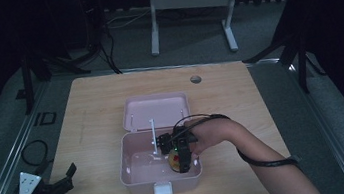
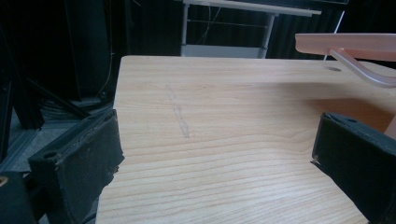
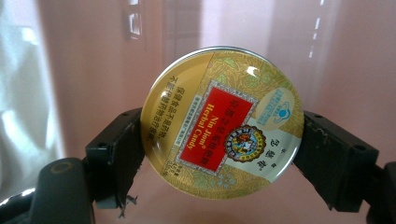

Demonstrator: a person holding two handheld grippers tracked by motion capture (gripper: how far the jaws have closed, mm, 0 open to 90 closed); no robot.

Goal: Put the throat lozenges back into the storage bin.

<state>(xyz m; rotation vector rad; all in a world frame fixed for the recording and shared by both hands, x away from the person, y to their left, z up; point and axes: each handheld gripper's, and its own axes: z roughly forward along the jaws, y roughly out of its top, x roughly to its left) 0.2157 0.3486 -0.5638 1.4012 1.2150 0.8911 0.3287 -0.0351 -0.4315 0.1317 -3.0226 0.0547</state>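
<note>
A round gold candy tin (image 3: 222, 122) with a red label is clamped between the jaws of my right gripper (image 3: 219, 149). In the high view that right gripper (image 1: 181, 161) points down into the open pink box (image 1: 131, 175), with the tin (image 1: 173, 162) showing beside its jaws near the box's right wall. My left gripper (image 1: 63, 183) rests open at the table's front left corner, well left of the box. In the left gripper view its jaws stand wide apart over bare wood, nothing between them (image 2: 217, 158).
The box's lid (image 1: 156, 110) lies open behind it, and the lid's edge (image 2: 345, 44) shows in the left gripper view. A white latch (image 1: 163, 189) sits on the box's front wall. A cable hole (image 1: 195, 79) marks the table's far side. A desk frame (image 1: 188, 9) stands beyond.
</note>
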